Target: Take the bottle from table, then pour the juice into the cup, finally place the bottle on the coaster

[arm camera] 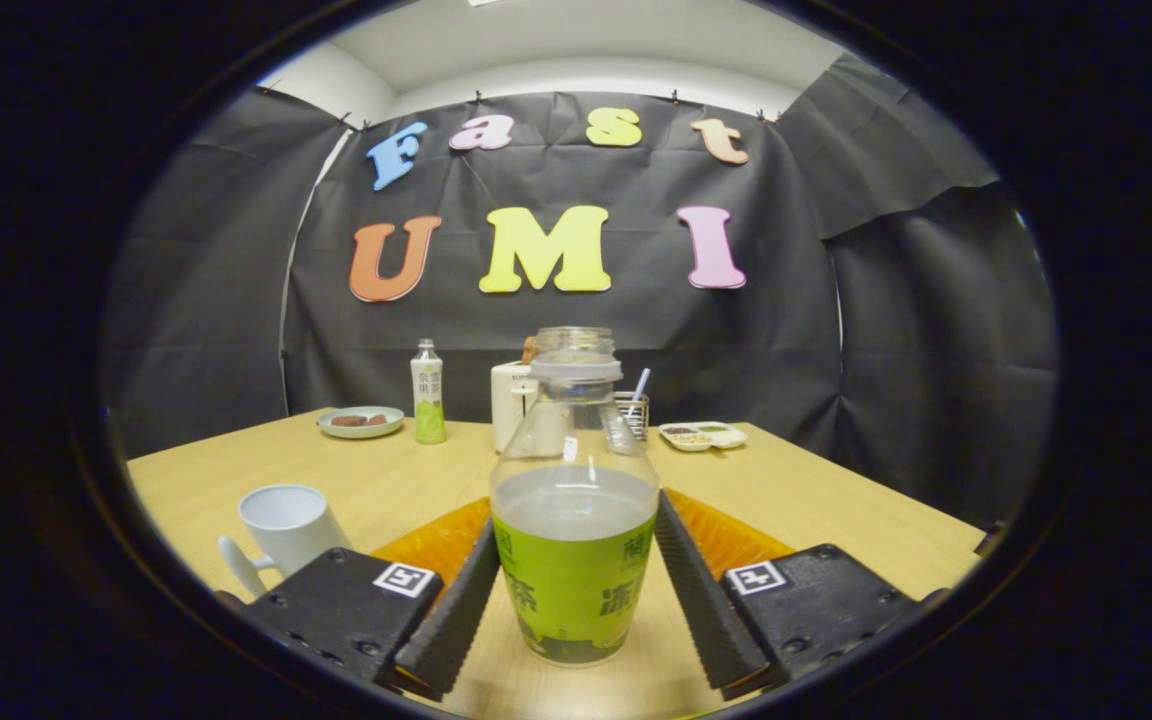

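— Bottle (574, 520)?
— Upright on table (836, 510), uncapped, between fingers (461, 610) of gripper (576, 615), coaster (436, 545) just behind.
— Fingers?
— Close beside bottle; contact unclear.
— Cup (286, 525)?
— Just beside coaster.

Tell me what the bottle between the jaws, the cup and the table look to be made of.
Bottle: clear plastic by the look, glossy, liquid visible through it; the gripper has its jaws open either side of it. Cup: white, smooth, probably ceramic, possibly plastic. Table: pale wood-look top, matte, maybe laminate.
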